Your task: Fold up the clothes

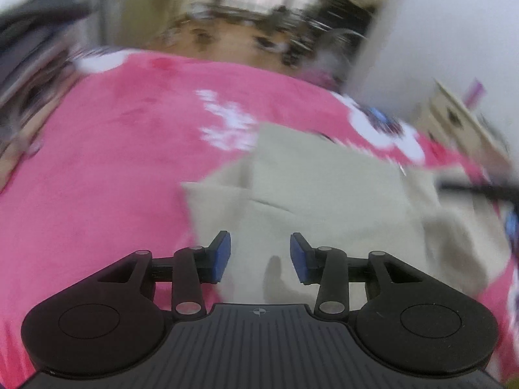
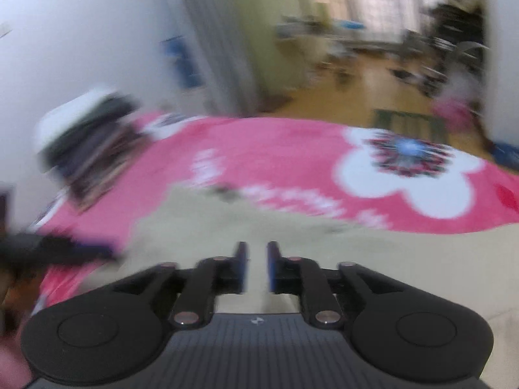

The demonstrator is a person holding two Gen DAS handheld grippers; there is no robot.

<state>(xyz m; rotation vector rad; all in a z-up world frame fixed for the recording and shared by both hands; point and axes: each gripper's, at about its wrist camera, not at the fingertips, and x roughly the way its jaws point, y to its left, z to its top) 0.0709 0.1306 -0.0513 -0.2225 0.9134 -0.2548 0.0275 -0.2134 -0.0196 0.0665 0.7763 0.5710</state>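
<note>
Beige soft garment (image 1: 324, 188) — partly folded — on fuzzy pink blanket (image 1: 113, 149).

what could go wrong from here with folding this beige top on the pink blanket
1. Both tools, left and right, are open with nothing gripped, so the beige top may slump out of its fold.
2. The top's folded layers look uneven, so the next grasp may catch only one layer.
3. Both views are blurred, so a grasp could snag the pink blanket.

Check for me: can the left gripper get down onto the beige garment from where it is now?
Probably yes. The left gripper is open with nothing between its pads, and the beige garment lies directly below on the pink blanket with nothing in the way. The picture is blurred, though.
</note>
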